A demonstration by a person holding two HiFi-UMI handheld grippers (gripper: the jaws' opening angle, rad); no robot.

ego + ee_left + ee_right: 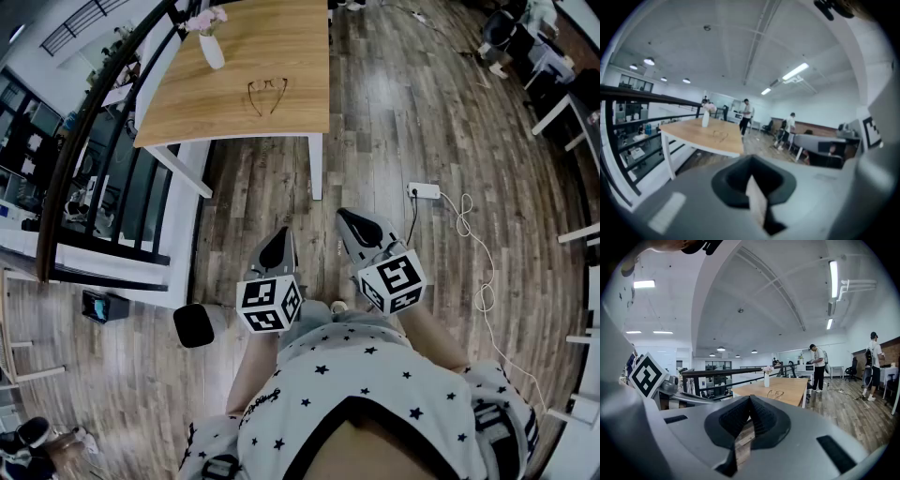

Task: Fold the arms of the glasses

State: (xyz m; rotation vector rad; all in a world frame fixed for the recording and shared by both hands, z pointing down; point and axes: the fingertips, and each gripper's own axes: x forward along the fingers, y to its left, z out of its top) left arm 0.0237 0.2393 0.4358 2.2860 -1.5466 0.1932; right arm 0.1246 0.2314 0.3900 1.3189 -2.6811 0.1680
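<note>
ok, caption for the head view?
Left gripper and right gripper shut, empty, short of the table where the unfolded glasses lie.

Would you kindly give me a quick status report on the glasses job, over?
Left tongs shut, empty. Right tongs shut, empty. Glasses on table, arms unfolded, well ahead of both. Vase apart from glasses.

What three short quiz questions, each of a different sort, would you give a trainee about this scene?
1. True or false: the glasses lie on the wooden table with their arms unfolded.
2. What stands on the table beside the glasses? A) a white vase with flowers; B) a mug; C) a laptop.
3. Fill in: the left gripper and the right gripper are both ____ and hold nothing.

Key: 1 true; 2 A; 3 shut.
</note>
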